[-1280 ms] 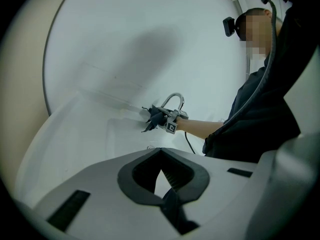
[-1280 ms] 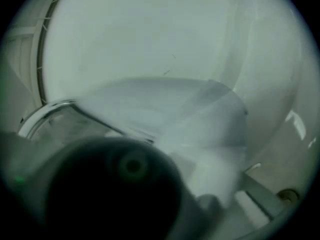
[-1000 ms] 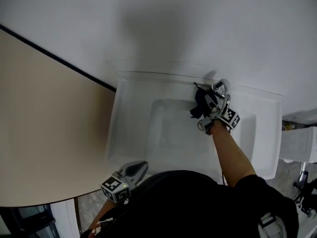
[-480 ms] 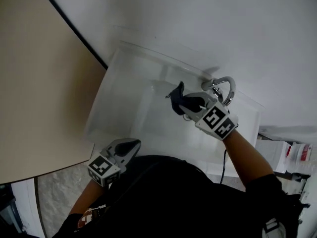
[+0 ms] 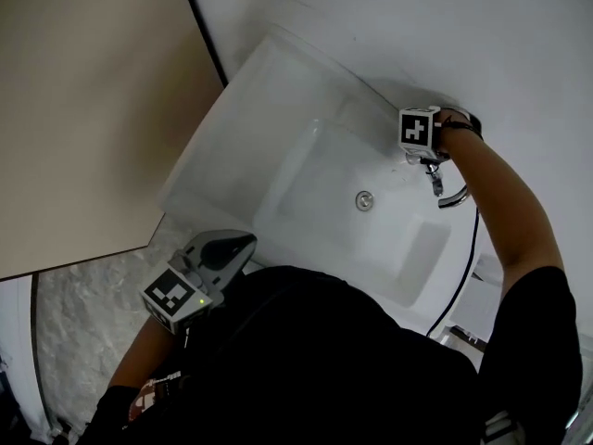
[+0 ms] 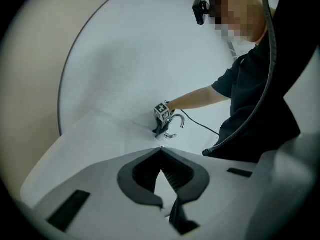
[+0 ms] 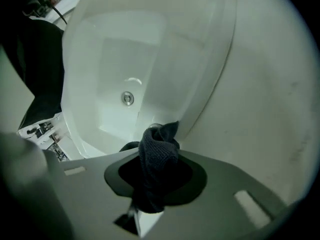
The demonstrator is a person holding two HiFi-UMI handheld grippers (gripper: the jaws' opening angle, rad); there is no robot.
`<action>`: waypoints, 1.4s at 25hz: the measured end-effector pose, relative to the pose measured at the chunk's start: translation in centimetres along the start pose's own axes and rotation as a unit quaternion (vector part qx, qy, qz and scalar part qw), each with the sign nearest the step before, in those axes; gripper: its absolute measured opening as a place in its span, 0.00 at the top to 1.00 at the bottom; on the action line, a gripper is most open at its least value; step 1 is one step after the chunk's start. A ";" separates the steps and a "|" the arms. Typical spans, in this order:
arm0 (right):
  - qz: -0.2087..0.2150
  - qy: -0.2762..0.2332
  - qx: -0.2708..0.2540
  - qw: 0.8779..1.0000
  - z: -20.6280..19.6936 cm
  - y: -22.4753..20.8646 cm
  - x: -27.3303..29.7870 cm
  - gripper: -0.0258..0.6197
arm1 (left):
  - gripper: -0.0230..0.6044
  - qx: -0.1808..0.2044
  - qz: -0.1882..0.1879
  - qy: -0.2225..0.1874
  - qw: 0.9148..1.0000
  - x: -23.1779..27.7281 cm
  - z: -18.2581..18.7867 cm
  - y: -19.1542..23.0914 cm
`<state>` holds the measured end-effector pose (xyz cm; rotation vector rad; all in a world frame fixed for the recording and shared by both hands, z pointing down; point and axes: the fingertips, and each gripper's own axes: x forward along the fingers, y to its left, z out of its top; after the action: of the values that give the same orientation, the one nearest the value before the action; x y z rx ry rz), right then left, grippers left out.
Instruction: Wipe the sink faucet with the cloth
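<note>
R gripper (image 7: 152, 184) clamped on cloth (image 7: 159, 149) at rear of faucet (image 5: 451, 197) – likely to wipe its back – L gripper (image 6: 162, 179) jaws together, empty, held clear.

A round metal drain (image 5: 365, 199) sits in the floor of the white sink (image 5: 236, 142). Left of the sink stands a beige panel (image 5: 93, 109). By the sink's near left corner lies what seems grey marbled floor (image 5: 79, 332). Behind the sink rises a white wall (image 5: 445, 17).
</note>
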<state>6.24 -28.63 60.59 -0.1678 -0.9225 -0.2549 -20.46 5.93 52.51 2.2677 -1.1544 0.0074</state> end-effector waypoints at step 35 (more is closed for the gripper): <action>0.030 0.032 0.053 0.998 2.4 -1.5 3.8 0.85 | 0.96 -0.054 0.021 0.001 0.998 -2.0 -4.5 0.0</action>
<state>6.14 -29.96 65.14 -0.0889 -0.8634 -0.1542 -20.62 9.68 55.74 2.1491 -1.1726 -0.0347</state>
